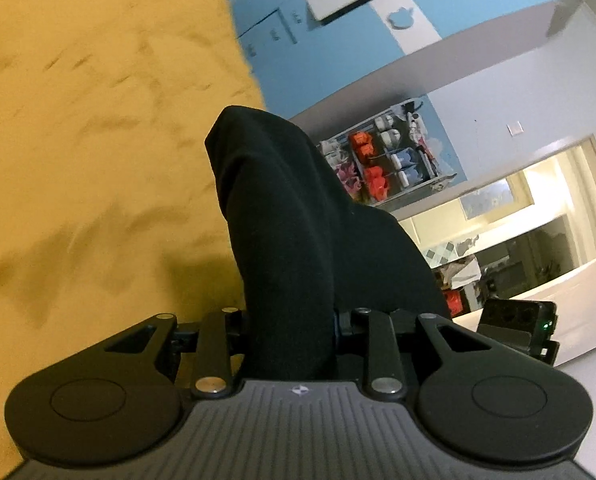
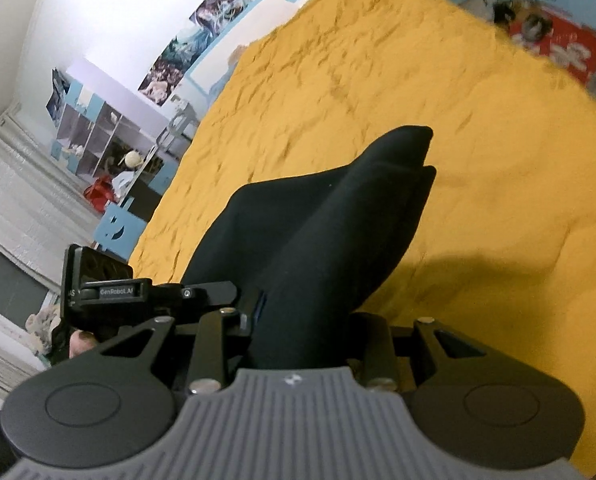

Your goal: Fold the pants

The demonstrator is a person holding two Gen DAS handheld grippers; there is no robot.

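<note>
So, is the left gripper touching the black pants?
Touching. In the left wrist view the black pants run down between the left gripper fingers, which pinch the fabric.

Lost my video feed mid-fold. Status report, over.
Left gripper shut on black pants. Right gripper shut on the pants too, cloth lifted above yellow bedspread. Nothing in the way.

Indoor lighting, warm and moderately bright; soft dark shadows fall on the yellow bedspread (image 1: 77,140) beside the black pants (image 1: 289,220), motion blur smears the far room and bedspread texture in both views, fisheye bending curves walls near the edges, and corners vignette to black.
</note>
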